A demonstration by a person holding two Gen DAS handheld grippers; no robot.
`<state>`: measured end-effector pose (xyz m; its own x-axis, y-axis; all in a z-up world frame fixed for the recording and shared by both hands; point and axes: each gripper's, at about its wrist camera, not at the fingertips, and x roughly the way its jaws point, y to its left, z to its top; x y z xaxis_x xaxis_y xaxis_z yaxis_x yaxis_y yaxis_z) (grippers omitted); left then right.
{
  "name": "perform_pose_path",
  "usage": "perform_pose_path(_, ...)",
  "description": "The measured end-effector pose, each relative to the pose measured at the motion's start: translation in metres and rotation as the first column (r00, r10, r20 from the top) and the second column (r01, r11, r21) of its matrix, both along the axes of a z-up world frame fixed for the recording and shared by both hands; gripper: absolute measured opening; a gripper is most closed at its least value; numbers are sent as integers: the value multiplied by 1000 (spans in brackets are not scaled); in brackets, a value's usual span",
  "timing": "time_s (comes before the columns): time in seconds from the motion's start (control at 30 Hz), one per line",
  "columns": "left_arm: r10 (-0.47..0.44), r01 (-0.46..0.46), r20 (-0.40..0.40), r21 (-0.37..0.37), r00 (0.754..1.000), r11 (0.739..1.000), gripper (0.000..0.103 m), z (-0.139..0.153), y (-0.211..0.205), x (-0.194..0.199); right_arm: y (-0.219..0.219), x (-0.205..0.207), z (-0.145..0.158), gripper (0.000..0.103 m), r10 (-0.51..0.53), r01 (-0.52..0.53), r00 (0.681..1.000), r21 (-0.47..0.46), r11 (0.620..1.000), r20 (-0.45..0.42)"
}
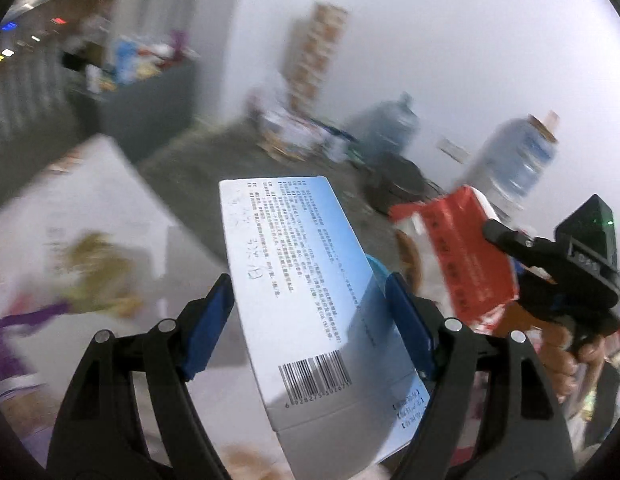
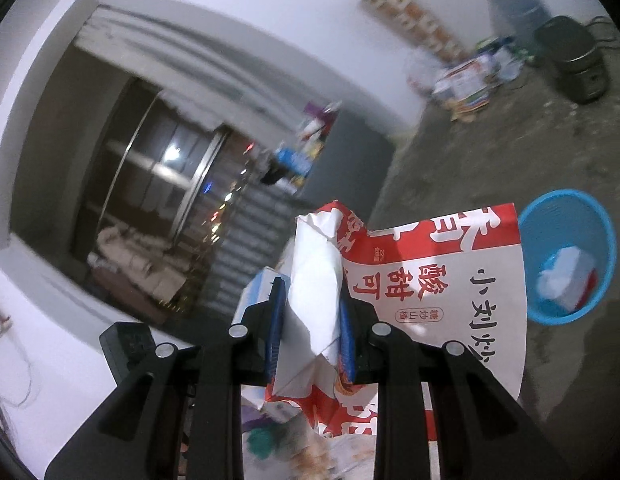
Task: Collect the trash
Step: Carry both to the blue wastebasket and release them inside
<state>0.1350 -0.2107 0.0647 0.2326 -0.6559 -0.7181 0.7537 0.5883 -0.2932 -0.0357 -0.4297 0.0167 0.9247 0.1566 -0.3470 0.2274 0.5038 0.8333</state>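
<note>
My left gripper [image 1: 310, 292] is shut on a pale blue and white carton [image 1: 310, 280] with a barcode, held upright in the air. My right gripper [image 2: 311, 300] is shut on a crumpled red and white snack package [image 2: 429, 280] with Chinese print. That package [image 1: 461, 248] and the right gripper [image 1: 557, 280] also show at the right of the left wrist view. A blue round waste bin [image 2: 565, 216] stands on the floor to the right in the right wrist view, with white and red trash [image 2: 565, 280] inside. A sliver of the bin's blue rim [image 1: 375, 266] shows behind the carton.
A white table [image 1: 90, 200] with blurred wrappers lies at left. Water jugs [image 1: 517, 156], a dark cooker [image 2: 573, 60] and stacked boxes [image 2: 409, 12] stand along the white wall. A grey counter [image 1: 150, 96] with clutter is farther back. The floor is grey concrete [image 2: 489, 152].
</note>
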Motion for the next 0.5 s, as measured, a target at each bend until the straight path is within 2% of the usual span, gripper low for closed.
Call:
perform_pose_path(0.1, -80, 81, -57, 20, 995, 997, 73, -21, -51, 1, -29, -8, -15, 24, -56, 56, 998, 8, 998, -43)
perform_pose_path(0.3, -183, 190, -89, 79, 979, 979, 73, -67, -144, 6, -86, -2, -61, 24, -137, 144, 982, 53, 988, -127)
perform_pose_path(0.5, -206, 224, -134, 138, 969, 965, 73, -118, -212, 24, -140, 21, -129, 24, -179, 215, 957, 145, 966, -226)
